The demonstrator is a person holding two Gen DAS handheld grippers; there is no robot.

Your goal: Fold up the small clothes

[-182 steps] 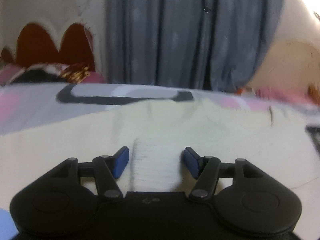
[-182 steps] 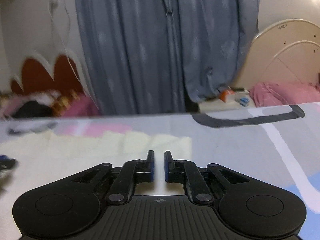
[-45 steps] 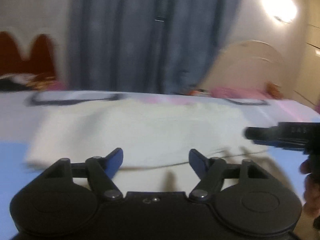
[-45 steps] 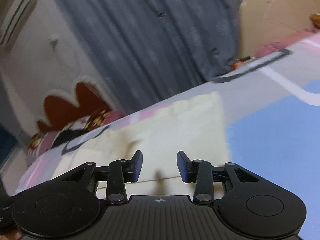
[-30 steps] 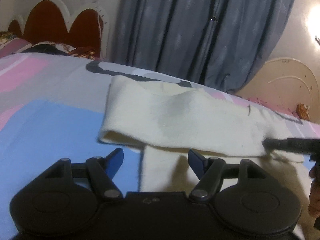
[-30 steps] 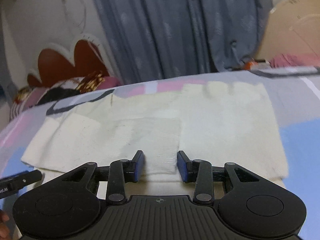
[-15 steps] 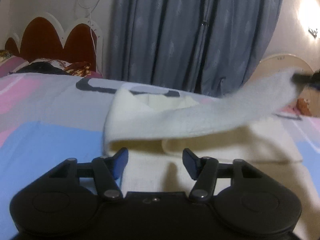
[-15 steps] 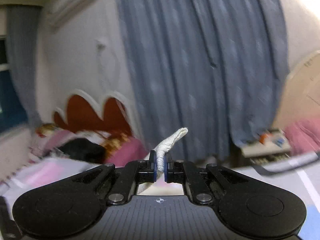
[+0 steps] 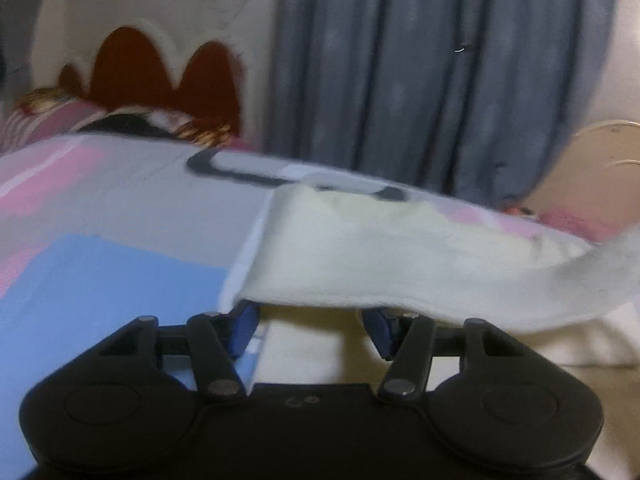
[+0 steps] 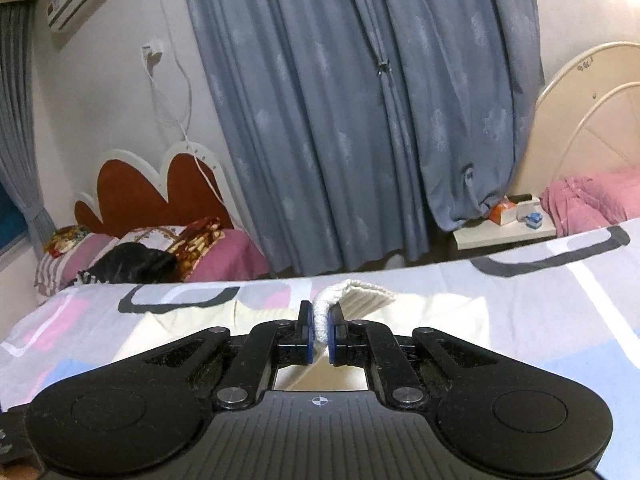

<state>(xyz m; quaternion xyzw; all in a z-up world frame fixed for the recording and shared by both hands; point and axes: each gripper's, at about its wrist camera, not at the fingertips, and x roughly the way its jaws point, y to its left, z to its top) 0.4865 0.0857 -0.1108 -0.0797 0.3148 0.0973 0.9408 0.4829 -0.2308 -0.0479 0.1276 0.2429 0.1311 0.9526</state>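
Observation:
A cream knit garment [image 9: 380, 256] lies on the patterned bedsheet [image 9: 120, 272]. One layer of it is lifted into a band that runs off to the right. My left gripper [image 9: 310, 316] sits low at the garment's near left edge, jaws apart. The lifted fold hangs over its blue fingertips [image 9: 244, 318] and the pads press on nothing. In the right wrist view my right gripper [image 10: 319, 320] is shut on the garment's ribbed hem [image 10: 368, 294], held above the bedsheet [image 10: 560, 320].
Blue-grey curtains [image 10: 340, 120] hang behind the bed. A red-brown scalloped headboard [image 10: 140, 192] and pillows [image 10: 160, 248] stand at the far left. A white nightstand [image 10: 504, 232] and a cream bed frame [image 10: 592, 100] are at the right.
My right gripper closed on the garment's edge and rose with it, pulling a layer up. The left jaws narrowed a little and the left gripper slid in under the lifted fold.

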